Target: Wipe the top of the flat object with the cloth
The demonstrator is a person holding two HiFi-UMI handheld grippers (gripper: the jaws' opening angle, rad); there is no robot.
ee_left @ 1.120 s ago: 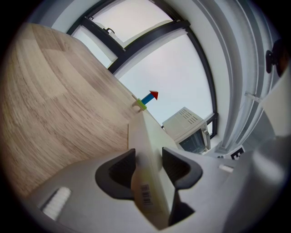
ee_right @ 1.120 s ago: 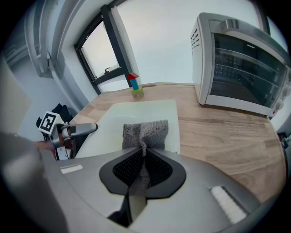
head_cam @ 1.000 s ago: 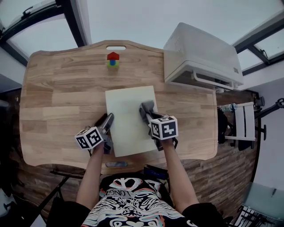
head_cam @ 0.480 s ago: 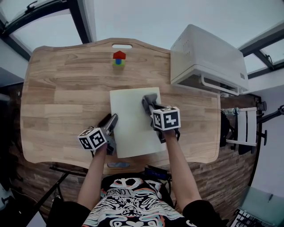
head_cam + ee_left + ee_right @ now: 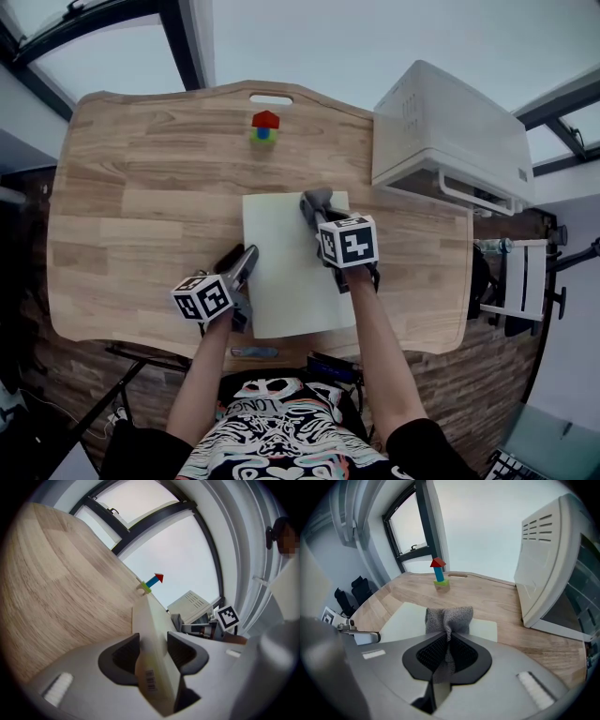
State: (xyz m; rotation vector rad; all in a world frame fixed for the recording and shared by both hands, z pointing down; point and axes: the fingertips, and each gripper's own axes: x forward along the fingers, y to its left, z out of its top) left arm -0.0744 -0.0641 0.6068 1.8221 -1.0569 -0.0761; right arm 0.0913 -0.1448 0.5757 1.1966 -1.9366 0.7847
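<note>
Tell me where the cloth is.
Head view: the grey cloth is pinched in the right tool, near the far right corner of the pale board.

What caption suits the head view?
The left gripper grips the pale board; the right gripper holds a grey cloth at its far end.

The person wears a black T-shirt with a white graphic print and short black sleeves. The left tool and right tool each have a grey moulded body, dark textured pads, and a white cube bearing black square markers.
</note>
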